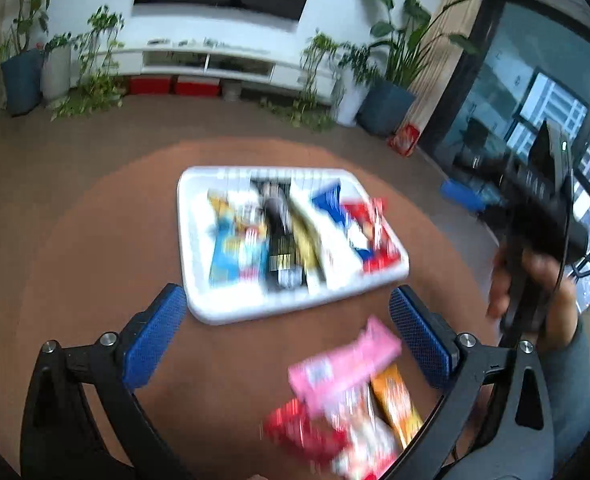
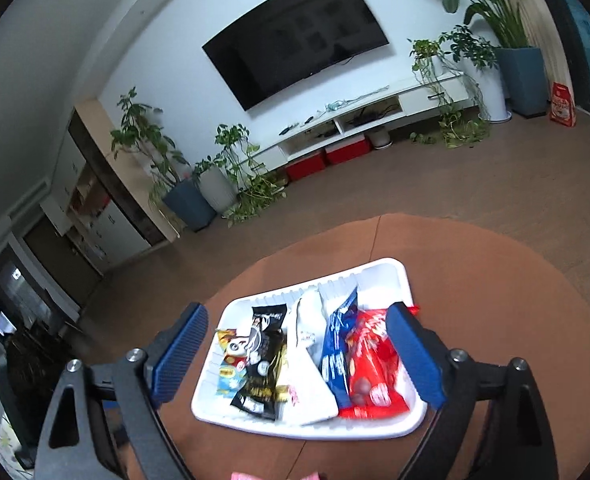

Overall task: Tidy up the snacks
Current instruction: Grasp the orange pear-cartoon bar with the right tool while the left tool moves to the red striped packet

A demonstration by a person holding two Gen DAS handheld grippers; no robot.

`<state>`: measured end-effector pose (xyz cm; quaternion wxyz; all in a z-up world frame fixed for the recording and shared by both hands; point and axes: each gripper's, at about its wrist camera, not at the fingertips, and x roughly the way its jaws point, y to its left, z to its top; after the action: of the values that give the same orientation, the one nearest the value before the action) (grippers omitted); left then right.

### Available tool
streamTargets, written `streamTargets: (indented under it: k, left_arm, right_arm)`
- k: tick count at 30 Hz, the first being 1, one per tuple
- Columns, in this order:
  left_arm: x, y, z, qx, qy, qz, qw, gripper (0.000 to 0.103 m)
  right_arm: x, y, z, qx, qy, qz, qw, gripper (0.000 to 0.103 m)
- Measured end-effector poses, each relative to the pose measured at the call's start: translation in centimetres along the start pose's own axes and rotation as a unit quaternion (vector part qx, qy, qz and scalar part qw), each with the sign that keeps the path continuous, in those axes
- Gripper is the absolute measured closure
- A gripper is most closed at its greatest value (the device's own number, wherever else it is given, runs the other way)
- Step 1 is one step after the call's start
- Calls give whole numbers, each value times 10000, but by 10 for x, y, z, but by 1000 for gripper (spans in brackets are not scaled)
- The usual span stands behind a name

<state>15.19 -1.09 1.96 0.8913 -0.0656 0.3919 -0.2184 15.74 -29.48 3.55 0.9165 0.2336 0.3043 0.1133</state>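
Note:
A white tray [image 1: 199, 240] on the round brown table holds several snack packets side by side: a light blue one [image 1: 237, 252], a black one [image 1: 281, 240], a white one, a blue one and a red one [image 1: 369, 228]. My left gripper [image 1: 287, 332] is open and empty, above the table just short of the tray. Loose packets lie near it: pink [image 1: 343, 364], orange [image 1: 395, 404], red [image 1: 307, 432]. My right gripper [image 2: 297, 354] is open and empty above the tray [image 2: 375, 430], over the black [image 2: 263, 360], white and blue [image 2: 337, 344] packets; the red packet [image 2: 371, 368] lies by its right finger.
The table's edge [image 2: 495, 240] curves around the tray, with brown floor beyond. A TV, a white low cabinet [image 2: 375, 116] and potted plants stand at the far wall. The right hand and its gripper handle [image 1: 535, 240] show at the right of the left wrist view.

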Motion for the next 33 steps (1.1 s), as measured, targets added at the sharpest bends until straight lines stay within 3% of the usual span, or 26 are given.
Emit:
streamTargets:
  k: [5, 11, 13, 21, 25, 27, 32, 33]
  left_arm:
    - [-28, 17, -49, -693, 101, -26, 9975, 0]
    - [-21, 21, -102, -924, 533, 78, 9943, 0]
    - [-15, 15, -116, -869, 653, 263, 9937, 0]
    - [-4, -4, -130, -633, 695, 307, 9951, 0]
    - [-7, -1, -126, -649, 666, 237, 9954, 2]
    - [-7, -4, -124, -553, 653, 221, 9961, 6]
    - [8, -8, -125, -499, 960, 90, 9941, 44]
    - [11, -9, -125, -481, 1004, 96, 9937, 46]
  right_arm:
    - [-24, 7, -32, -115, 263, -103, 9995, 10]
    - [-49, 15, -101, -252, 814, -414, 9955, 10]
    - [-53, 17, -126, -284, 1049, -474, 9930, 11]
    - [-56, 22, -172, -450, 1604, -524, 9846, 14]
    - [-43, 29, -186, -620, 1929, -581, 9775, 26]
    - [-38, 32, -190, -695, 2041, -634, 9744, 35]
    - [-31, 39, -193, -785, 2113, -673, 9719, 36]
    - [-28, 40, -195, -802, 2163, -708, 9704, 37]
